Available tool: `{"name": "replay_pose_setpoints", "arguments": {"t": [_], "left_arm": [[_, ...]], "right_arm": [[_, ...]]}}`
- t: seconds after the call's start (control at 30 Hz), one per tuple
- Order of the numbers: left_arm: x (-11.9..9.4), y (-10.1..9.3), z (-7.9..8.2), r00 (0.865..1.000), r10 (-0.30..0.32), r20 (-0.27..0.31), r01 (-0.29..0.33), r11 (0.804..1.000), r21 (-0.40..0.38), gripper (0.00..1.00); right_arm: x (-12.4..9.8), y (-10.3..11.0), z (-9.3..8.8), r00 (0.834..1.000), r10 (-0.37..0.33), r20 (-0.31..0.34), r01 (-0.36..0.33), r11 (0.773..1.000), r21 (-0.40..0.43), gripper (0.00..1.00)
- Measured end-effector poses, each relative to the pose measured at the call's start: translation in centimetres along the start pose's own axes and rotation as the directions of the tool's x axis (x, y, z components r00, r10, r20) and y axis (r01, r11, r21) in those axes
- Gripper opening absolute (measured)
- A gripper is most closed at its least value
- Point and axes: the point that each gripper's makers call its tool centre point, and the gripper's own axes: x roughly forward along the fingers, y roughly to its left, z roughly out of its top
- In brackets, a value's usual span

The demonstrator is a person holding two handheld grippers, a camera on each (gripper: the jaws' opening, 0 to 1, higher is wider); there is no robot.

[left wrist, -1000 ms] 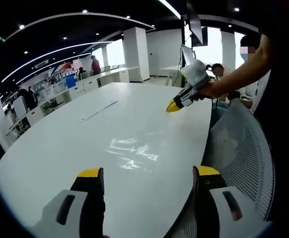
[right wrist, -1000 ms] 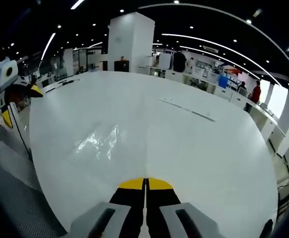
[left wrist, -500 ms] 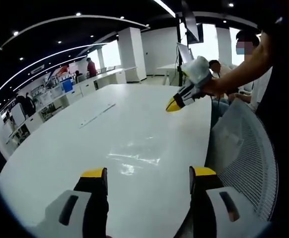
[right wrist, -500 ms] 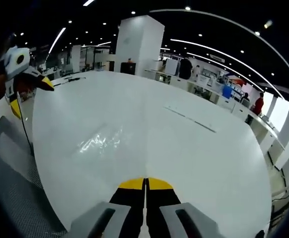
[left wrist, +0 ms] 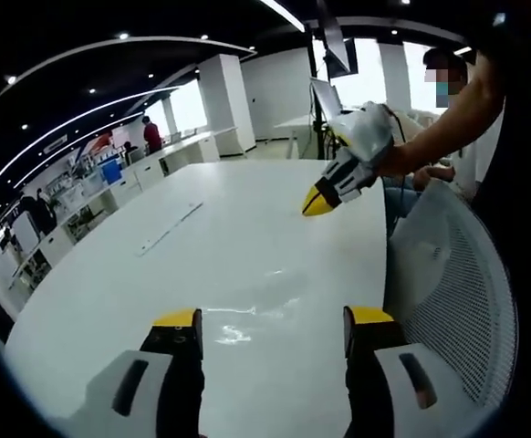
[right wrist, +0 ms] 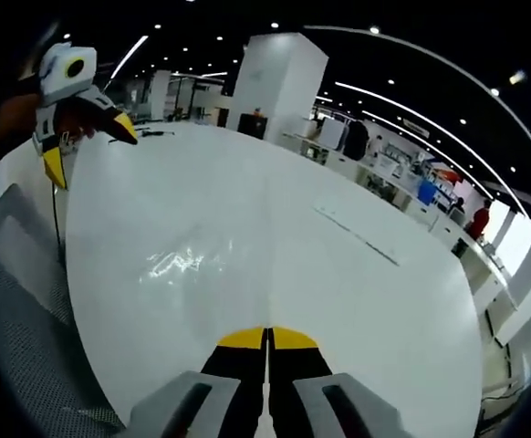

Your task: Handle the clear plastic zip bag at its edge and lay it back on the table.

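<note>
The clear plastic zip bag (left wrist: 247,306) lies flat on the white table (left wrist: 238,228), showing mostly as glints just beyond my left gripper (left wrist: 272,319). That gripper is open, its yellow tips either side of the bag's near edge, with nothing between them. My right gripper (left wrist: 318,201) comes in from the right, held in a hand above the table's far side, its jaws shut and empty. In the right gripper view the bag (right wrist: 179,260) lies left of centre, ahead of the shut right gripper (right wrist: 267,338). The left gripper (right wrist: 88,151) hangs open at the upper left.
A grey mesh chair back (left wrist: 457,283) stands against the table's edge beside the bag, the chair (right wrist: 19,310) also at lower left. A long flat strip (left wrist: 165,228) is set into the table's middle. Desks, a white pillar (right wrist: 279,82) and people stand far behind.
The left gripper has come lower and closer to the bag, whose near edge now lies between its tips. Both gripper states are unchanged; the bag has not moved.
</note>
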Motion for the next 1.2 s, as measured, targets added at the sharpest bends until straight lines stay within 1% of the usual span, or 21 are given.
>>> {"name": "replay_pose_setpoints", "arguments": {"t": [0.33, 0.6, 0.83, 1.1, 1.2], "left_arm": [[1.5, -0.1, 1.2, 0.999, -0.034, -0.001, 0.034, 0.999, 0.041, 0.59], [2.6, -0.4, 2.1, 0.998, -0.059, 0.004, 0.058, 0.996, 0.067, 0.57], [3.7, -0.3, 3.1, 0.997, -0.080, 0.002, 0.080, 0.990, 0.115, 0.55], [5.5, -0.4, 3.9, 0.993, -0.118, -0.015, 0.119, 0.976, 0.182, 0.53], [5.9, -0.4, 4.2, 0.992, -0.125, -0.017, 0.125, 0.973, 0.194, 0.52]], "right_arm": [[-0.2, 1.0, 0.5, 1.000, 0.007, 0.002, -0.007, 0.997, -0.074, 0.00], [-0.5, 1.3, 1.1, 1.000, 0.008, 0.005, -0.007, 0.994, -0.110, 0.00], [-0.7, 1.7, 1.6, 1.000, 0.011, 0.008, -0.010, 0.990, -0.143, 0.00], [-0.7, 2.0, 1.6, 1.000, 0.015, 0.007, -0.014, 0.985, -0.173, 0.00], [-0.7, 2.1, 1.7, 1.000, 0.017, 0.008, -0.015, 0.982, -0.187, 0.00]]}}
